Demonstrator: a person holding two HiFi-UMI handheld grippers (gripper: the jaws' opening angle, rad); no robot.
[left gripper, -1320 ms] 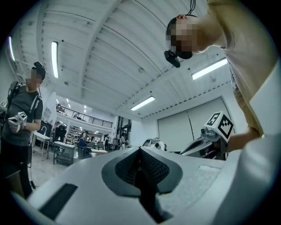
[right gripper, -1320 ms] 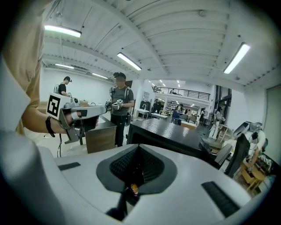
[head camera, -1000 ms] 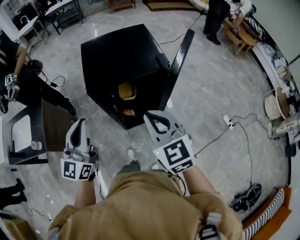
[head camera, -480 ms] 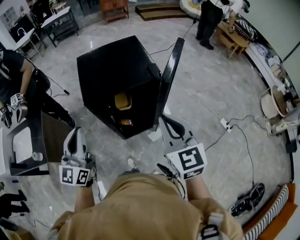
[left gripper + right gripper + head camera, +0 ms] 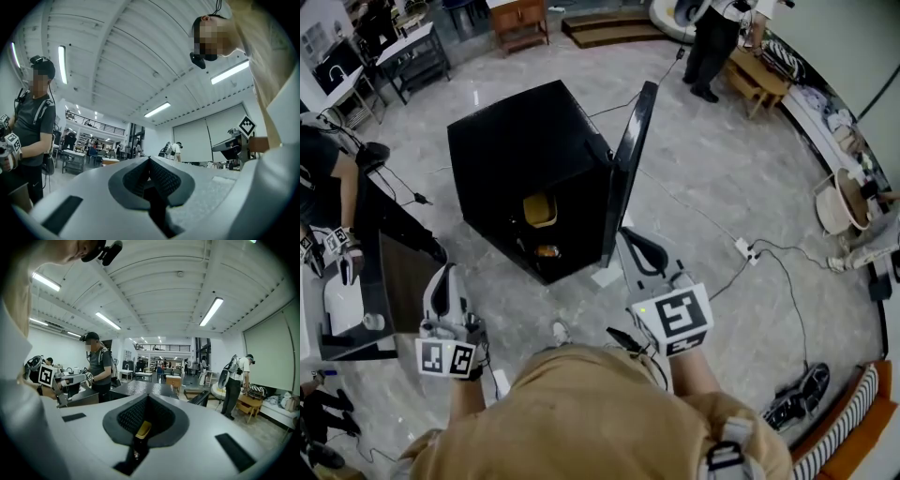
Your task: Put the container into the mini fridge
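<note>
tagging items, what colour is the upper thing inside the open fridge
Yellow; the upper thing in the mini fridge shows best in head view.

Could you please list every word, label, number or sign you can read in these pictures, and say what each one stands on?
No word, number or brand is readable in any view.
The marker cube on the left gripper: black-and-white square patterns, no letters.
The right gripper bears the same kind of cube.
The mini fridge: no label visible.
</note>
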